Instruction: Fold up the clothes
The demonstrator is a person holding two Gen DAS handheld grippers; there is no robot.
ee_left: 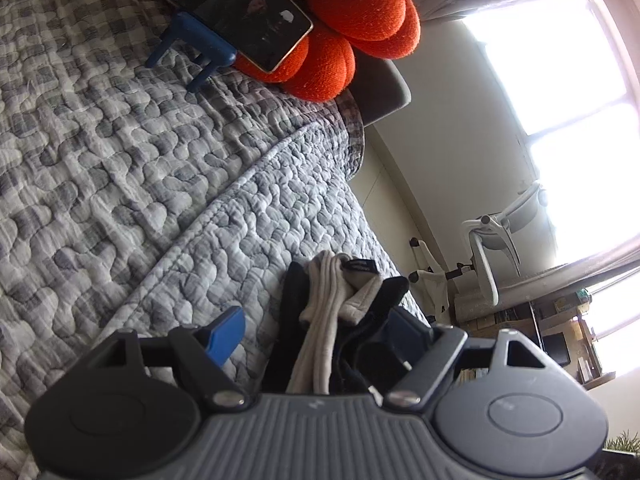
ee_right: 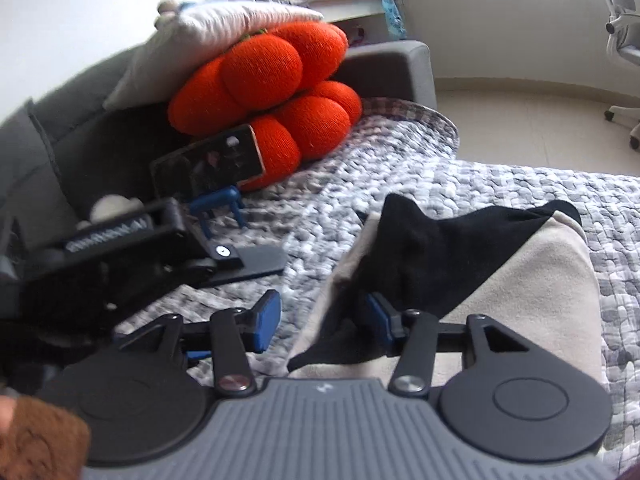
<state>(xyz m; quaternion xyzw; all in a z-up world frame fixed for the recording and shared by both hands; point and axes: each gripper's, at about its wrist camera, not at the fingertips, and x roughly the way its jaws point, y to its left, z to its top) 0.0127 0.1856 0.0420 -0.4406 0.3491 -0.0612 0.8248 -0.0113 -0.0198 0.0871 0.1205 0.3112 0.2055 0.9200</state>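
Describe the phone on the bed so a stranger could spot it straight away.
Start at the grey quilted bedspread and find the big orange pumpkin-shaped cushion at its far end. The phone leans against that cushion, propped on a small blue stand. It is the only flat, glossy black slab there, with a dark screen that reflects the room.

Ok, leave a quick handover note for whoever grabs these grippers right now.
Left gripper: open, the bunched beige-and-black garment lies between its fingers.
Right gripper: jaws apart, the same garment's black edge against its right finger, not pinched.
Garment lies on the quilted blanket, black part folded across the beige.
Done: cannot tell how many folds.
Left: regrip, finish folding, flatten.
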